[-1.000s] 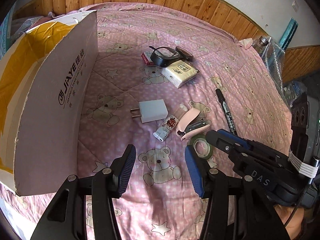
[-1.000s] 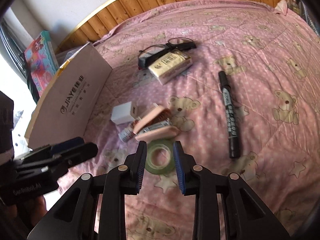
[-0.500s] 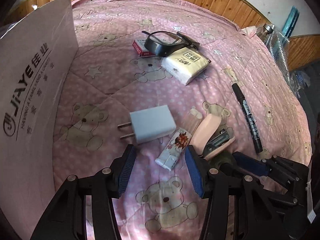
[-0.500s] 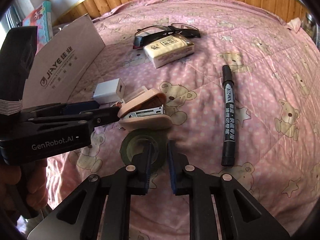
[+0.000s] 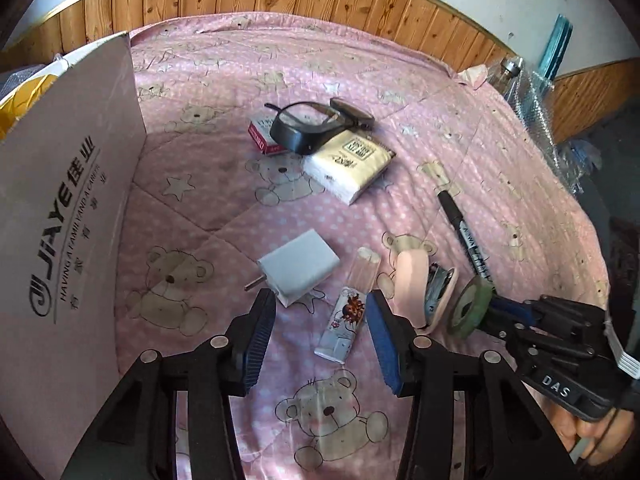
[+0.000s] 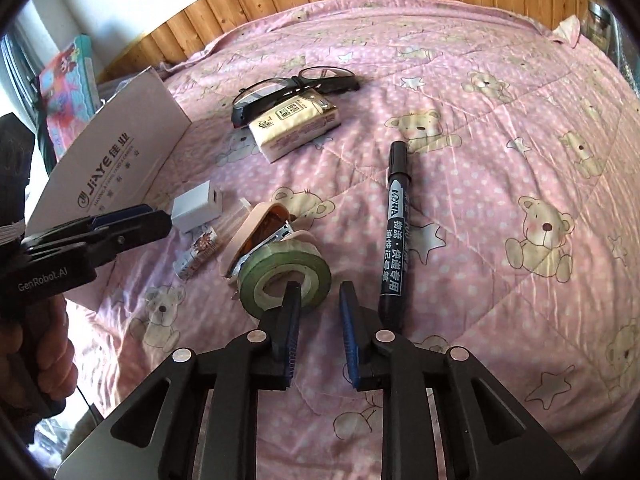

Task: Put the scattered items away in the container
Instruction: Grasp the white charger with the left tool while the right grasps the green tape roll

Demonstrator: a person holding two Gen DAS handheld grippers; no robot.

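My right gripper point(image 6: 318, 300) is shut on the green tape roll point(image 6: 286, 276), one finger through its hole, the other outside. The roll point(image 5: 470, 310) hangs tilted just above the quilt beside the pink stapler point(image 5: 416, 288). My left gripper point(image 5: 320, 312) is open and low over a small white printed tube point(image 5: 344, 320), with the white charger point(image 5: 298, 266) just beyond its left finger. A black marker point(image 6: 394, 232) lies to the right. The cardboard box point(image 5: 68, 208) stands at the left, its inside mostly hidden.
Farther back on the pink bear quilt point(image 5: 400, 80) lie a tissue pack point(image 5: 348, 164), black glasses point(image 5: 316, 120) and a small red-and-white box point(image 5: 262, 136). A wooden panelled wall runs behind the bed. A bottle and plastic bags point(image 5: 532, 92) sit at the right edge.
My right gripper closed on the tape roll and raised it off the quilt. My left gripper came in low toward the charger and tube, still open.
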